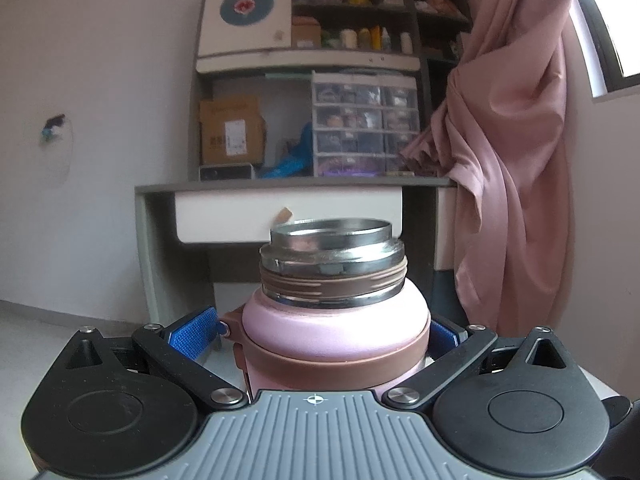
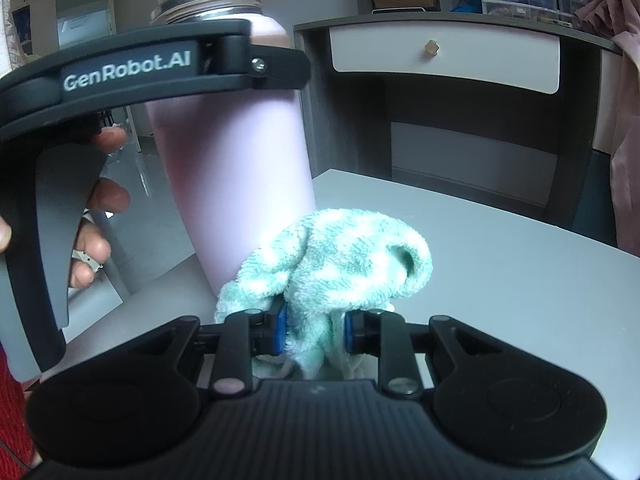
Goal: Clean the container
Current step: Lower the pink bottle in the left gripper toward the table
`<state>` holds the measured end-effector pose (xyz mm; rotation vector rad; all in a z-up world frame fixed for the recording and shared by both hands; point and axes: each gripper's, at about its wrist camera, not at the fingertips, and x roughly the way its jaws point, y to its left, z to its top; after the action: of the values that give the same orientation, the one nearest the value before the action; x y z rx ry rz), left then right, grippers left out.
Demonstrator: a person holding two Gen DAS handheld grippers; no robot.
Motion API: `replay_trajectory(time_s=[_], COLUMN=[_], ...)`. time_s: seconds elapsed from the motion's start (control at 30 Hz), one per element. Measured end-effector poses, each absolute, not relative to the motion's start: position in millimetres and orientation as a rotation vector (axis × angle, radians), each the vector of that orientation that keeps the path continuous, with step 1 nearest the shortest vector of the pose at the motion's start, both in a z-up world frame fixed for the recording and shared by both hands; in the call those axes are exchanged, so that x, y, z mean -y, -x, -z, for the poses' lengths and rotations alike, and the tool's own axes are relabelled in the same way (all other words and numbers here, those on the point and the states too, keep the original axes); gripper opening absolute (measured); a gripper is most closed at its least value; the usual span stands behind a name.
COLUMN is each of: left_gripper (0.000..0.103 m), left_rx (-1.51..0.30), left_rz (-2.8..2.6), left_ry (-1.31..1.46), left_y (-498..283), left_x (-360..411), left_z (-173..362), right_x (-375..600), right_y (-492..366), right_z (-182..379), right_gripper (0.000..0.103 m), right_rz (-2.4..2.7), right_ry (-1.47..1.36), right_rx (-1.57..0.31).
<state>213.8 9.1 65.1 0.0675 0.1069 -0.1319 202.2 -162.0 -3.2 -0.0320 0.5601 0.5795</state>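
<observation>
While the right tool point(image 2: 314, 334) pinches a mint-green terry cloth point(image 2: 336, 264) between its blue pads, the cloth bunches up just in front of the jaws and hangs above the pale bench point(image 2: 500, 280), beside the lower wall of the pink insulated bottle point(image 2: 236, 168). Contact between cloth and bottle cannot be confirmed from the right wrist view. The bottle is upright, with its lid off and the steel threaded mouth exposed.

The left tool point(image 1: 320, 338) stands spread to its full width with the bottle's shoulder between the pads. The right-side pad sits at the bottle wall; the left-side pad point(image 1: 192, 336) shows a gap, so a firm grip cannot be confirmed. A person's hand point(image 2: 96, 208) holds the left tool's handle.

Task status, as a judgement: the bottle is open and positioned, and the cloth is in hand. No wiping result is visible; the outer wall, neck and interior appear still to be cleaned.

Farther back stand a grey desk with a white drawer point(image 2: 444, 56), shelving with clear drawer units point(image 1: 366, 124), and a pink curtain point(image 1: 516, 140)
</observation>
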Motion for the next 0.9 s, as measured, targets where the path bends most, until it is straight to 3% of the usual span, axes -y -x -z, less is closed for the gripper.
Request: replay_trajectory(time_s=[0.9], left_gripper=[0.103], left_rx=[0.063], left_rz=[-0.021], left_ry=[-0.046], left_y=[-147], left_x=[23], left_z=[-69], right_x=[169], right_y=[-211], right_z=[2], right_gripper=[0.025], right_rz=[-0.618], right_ry=[-0.013], right_rx=[-0.580])
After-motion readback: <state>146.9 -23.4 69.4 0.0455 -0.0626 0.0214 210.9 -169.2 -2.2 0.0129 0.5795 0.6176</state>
